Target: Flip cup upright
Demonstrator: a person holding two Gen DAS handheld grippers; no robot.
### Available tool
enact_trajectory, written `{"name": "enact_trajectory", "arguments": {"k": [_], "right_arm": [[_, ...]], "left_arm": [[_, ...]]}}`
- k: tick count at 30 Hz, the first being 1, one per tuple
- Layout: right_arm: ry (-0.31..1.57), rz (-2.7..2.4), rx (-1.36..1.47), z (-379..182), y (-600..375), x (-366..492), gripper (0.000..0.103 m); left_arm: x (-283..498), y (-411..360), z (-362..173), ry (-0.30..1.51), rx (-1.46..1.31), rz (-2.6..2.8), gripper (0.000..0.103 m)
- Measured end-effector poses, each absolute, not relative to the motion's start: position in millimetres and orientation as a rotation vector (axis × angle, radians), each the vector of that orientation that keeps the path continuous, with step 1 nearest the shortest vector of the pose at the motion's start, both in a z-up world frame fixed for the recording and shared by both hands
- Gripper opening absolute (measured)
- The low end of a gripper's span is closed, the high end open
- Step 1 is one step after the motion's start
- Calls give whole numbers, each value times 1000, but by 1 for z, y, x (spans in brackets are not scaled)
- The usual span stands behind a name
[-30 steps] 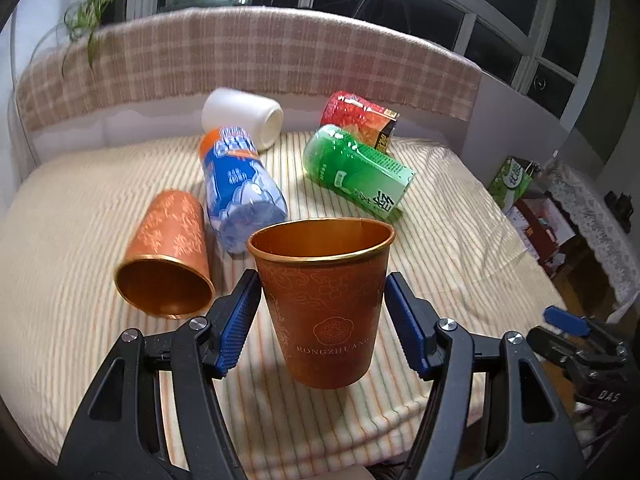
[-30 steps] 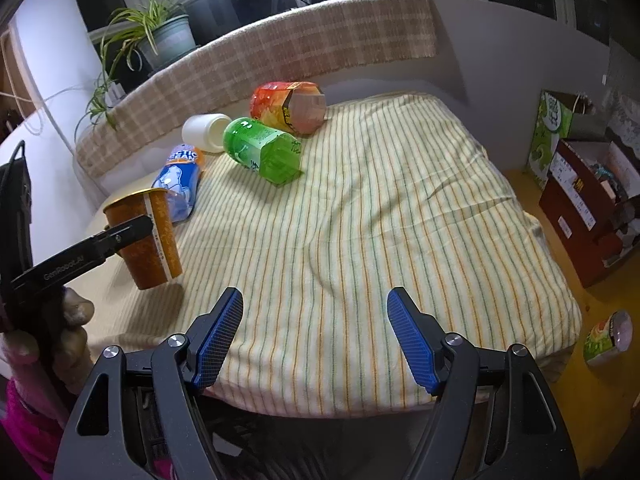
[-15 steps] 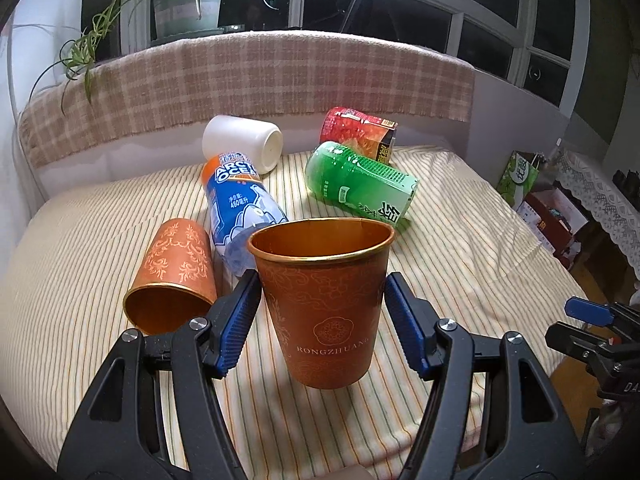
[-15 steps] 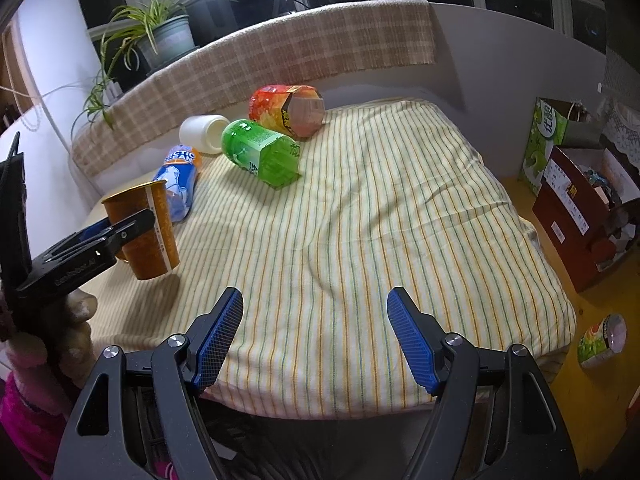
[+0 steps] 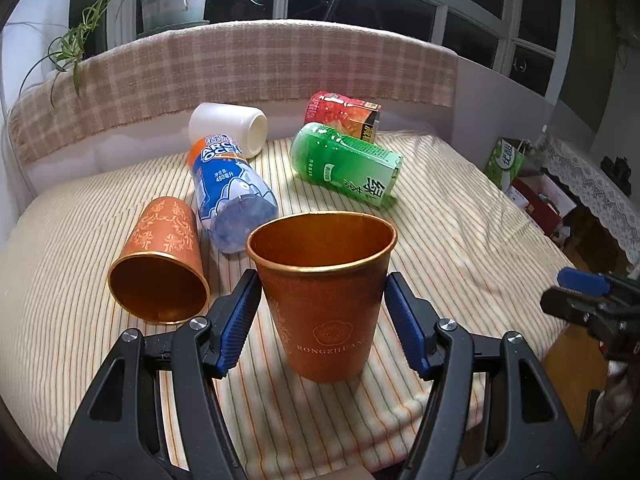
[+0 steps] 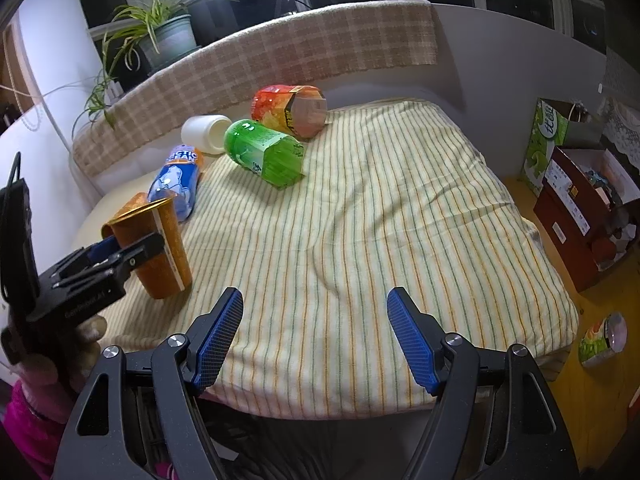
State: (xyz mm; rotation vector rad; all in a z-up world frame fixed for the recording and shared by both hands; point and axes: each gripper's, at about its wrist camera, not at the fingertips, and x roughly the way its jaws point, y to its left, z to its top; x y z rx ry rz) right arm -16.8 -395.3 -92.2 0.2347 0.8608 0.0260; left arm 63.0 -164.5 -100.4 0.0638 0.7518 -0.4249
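Observation:
An orange metal cup (image 5: pixel 326 300) stands upright, mouth up, its base down on the striped cloth near the front edge. My left gripper (image 5: pixel 322 324) has its blue pads on both sides of the cup; whether they still press it is unclear. The cup also shows in the right wrist view (image 6: pixel 154 250) at the left, with the left gripper (image 6: pixel 116 256) around it. A second orange cup (image 5: pixel 160 262) lies on its side to the left, mouth toward me. My right gripper (image 6: pixel 314 338) is open and empty over the table's front edge.
A blue bottle (image 5: pixel 230 192), a white cup (image 5: pixel 228 128), a green bottle (image 5: pixel 346 164) and a red carton (image 5: pixel 342 114) lie on their sides further back. A checked backrest (image 5: pixel 240 64) bounds the far side. Boxes (image 6: pixel 580 184) stand on the floor at right.
The upright cup has come down from just above the cloth until its base rests on it. The left gripper tilted up slightly. The right gripper has barely moved.

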Motion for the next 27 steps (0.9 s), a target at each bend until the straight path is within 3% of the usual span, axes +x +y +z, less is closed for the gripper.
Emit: {"name": "enact_trajectory", "arguments": {"k": [5, 7, 9, 18, 27], "right_arm": [[857, 33, 233, -91, -392, -17, 74], [854, 36, 231, -90, -390, -17, 74], [849, 41, 225, -89, -388, -17, 74], [776, 61, 169, -75, -371, -28, 74], [621, 65, 109, -56, -346, -43, 79]], "left_arm": [[53, -161, -101, 761, 84, -451, 66], [50, -161, -102, 777, 84, -469, 72], [47, -160, -103, 776, 89, -470, 88], [26, -137, -92, 749, 62, -464, 89], [-11, -104, -53, 558, 58, -370, 92]]}}
